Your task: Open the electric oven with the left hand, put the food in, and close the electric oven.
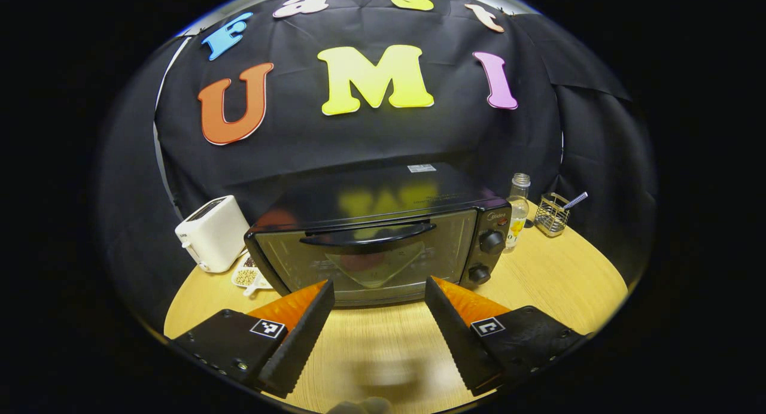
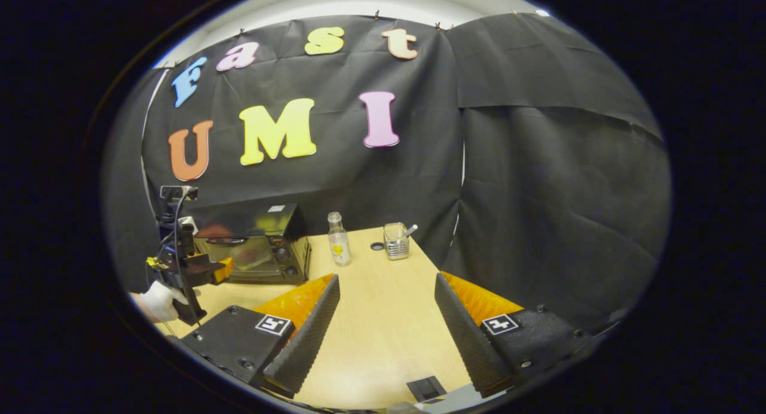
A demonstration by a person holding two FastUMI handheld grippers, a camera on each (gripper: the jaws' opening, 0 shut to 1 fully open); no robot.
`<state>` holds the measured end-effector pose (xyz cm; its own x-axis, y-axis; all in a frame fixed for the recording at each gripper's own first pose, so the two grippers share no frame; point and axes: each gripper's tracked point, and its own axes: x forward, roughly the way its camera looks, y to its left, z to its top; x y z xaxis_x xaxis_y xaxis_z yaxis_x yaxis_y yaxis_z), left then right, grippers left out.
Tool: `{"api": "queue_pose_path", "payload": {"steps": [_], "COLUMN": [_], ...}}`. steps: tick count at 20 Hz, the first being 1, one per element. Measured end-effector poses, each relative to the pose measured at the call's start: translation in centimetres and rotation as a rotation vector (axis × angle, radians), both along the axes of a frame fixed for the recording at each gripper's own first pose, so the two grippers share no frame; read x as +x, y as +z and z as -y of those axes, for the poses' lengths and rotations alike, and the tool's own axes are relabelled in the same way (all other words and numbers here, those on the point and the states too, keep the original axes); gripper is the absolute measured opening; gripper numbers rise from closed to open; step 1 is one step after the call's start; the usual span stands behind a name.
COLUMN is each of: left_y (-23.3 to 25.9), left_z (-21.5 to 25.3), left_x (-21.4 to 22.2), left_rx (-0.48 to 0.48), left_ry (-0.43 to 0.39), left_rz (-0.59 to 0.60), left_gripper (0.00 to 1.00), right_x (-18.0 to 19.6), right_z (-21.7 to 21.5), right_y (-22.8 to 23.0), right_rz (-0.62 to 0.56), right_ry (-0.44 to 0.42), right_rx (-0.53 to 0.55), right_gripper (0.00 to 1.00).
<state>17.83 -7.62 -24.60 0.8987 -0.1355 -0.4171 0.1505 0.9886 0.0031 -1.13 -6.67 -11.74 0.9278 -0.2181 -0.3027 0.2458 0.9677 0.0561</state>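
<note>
In the left gripper view, the left gripper [image 1: 379, 291] is hanging low over the wooden table [image 1: 383, 342] with its two ribbed fingers [image 1: 299, 336] standing wide apart and nothing sitting between them. Just beyond the fingertips the electric oven [image 1: 383, 234] is facing the camera squarely, its glass door [image 1: 365, 261] lying shut and its dark curved handle [image 1: 366, 233] running across the top of the door; something pale and reddish is showing dimly through the glass, too unclear to name. Two knobs [image 1: 491, 241] are sitting one above the other on the oven's right panel. To the oven's left a white toaster [image 1: 212, 234] is standing near the table edge, with a small white dish of pale grains [image 1: 246, 276] lying between toaster and oven. To the right and farther back a clear glass bottle [image 1: 517, 210] is standing just beside the oven, and a wire basket [image 1: 552, 215] holding a utensil is sitting past it. In the right gripper view, the right gripper [image 2: 386, 282] is hovering over bare tabletop, well apart from the oven, its fingers likewise spread open and gripping nothing. Off to its left a white-gloved hand [image 2: 158, 300] is holding the left gripper in front of the oven door
</note>
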Motion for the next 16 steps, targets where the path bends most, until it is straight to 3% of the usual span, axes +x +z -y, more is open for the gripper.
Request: {"api": "queue_pose_path", "payload": {"steps": [9, 16], "left_y": [-0.3, 5.4], "left_z": [1.2, 2.1], "left_x": [-2.3, -7.6], "left_rx": [-0.003, -0.008], "left_ry": [-0.009, 0.016], "left_rz": [-0.013, 0.074], "left_gripper": [0.96, 0.97], "right_x": [-0.8, -1.7], "right_z": [-1.1, 0.0], "right_y": [-0.3, 1.4], "right_rz": [-0.016, 0.049], "right_ry": [0.068, 0.159], "right_rx": [-0.014, -0.007], "right_gripper": [1.00, 1.00]}}
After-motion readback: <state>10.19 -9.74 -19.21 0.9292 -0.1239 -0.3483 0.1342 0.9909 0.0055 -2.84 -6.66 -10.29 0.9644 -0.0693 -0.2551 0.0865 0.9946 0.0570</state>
